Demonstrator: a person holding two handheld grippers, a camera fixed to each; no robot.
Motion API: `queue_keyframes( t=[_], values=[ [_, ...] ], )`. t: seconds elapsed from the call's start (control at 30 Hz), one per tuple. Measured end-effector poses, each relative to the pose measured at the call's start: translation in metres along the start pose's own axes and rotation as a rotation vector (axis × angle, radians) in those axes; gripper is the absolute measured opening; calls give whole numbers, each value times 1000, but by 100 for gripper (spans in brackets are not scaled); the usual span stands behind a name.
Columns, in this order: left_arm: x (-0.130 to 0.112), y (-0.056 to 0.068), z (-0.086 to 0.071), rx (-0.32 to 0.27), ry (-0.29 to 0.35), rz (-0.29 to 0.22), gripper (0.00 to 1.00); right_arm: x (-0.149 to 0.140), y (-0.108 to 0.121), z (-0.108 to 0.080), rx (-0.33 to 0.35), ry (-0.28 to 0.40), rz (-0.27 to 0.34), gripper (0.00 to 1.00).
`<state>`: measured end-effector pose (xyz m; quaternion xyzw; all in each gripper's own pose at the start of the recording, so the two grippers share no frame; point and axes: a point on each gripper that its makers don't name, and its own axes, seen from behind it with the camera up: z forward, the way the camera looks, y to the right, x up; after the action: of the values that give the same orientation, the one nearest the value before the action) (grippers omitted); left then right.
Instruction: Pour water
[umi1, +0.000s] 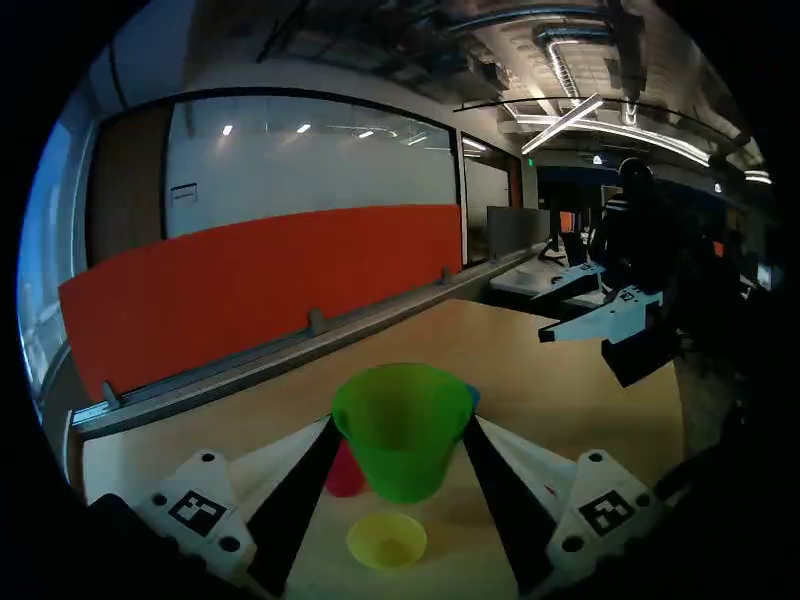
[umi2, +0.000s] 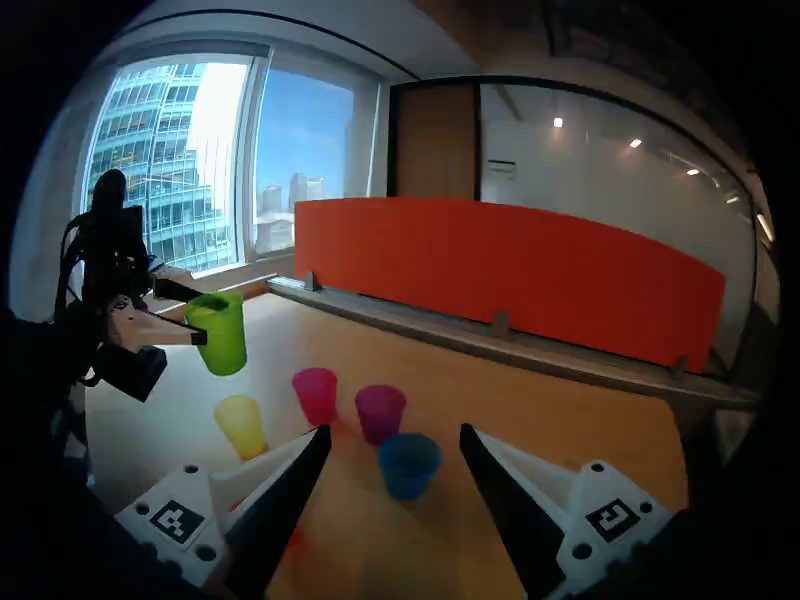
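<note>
My left gripper (umi1: 403, 425) is shut on a green cup (umi1: 403, 440), which it holds roughly upright above the wooden table (umi1: 560, 390). Below it stand a yellow cup (umi1: 387, 540) and a pink cup (umi1: 345, 472); a blue cup's rim (umi1: 472, 396) peeks out behind the green one. In the right gripper view, the left gripper (umi2: 205, 318) carries the green cup (umi2: 222, 335) at the left. My right gripper (umi2: 393, 432) hangs open over the table, with a blue cup (umi2: 408, 465) just ahead of its fingertips. Yellow (umi2: 241, 424), pink (umi2: 316, 394) and magenta (umi2: 380, 412) cups stand nearby. The right gripper (umi1: 555, 325) floats at the right.
An orange partition (umi2: 520, 270) on a metal rail runs along the table's far edge. Large windows (umi2: 200, 160) lie beyond the left end. A person in dark clothing (umi1: 640, 235) holds the grippers. Bare tabletop (umi2: 570, 430) stretches to the right of the cups.
</note>
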<state>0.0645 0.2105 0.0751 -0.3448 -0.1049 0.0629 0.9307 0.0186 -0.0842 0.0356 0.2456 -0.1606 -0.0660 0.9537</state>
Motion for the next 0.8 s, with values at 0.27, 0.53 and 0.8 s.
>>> queue_keyframes(
  t=[0.27, 0.53, 0.8],
  values=[
    [18, -5, -14, 10, 68, -19, 86, -2, -3, 6, 10, -9, -6, 100],
    [26, -9, -24, 21, 123, -32, 86, -3, -5, 15, 20, -17, -6, 100],
    [27, -17, -31, 40, 156, -50, 86, -6, -5, 24, 29, -33, -14, 100]
  ],
)
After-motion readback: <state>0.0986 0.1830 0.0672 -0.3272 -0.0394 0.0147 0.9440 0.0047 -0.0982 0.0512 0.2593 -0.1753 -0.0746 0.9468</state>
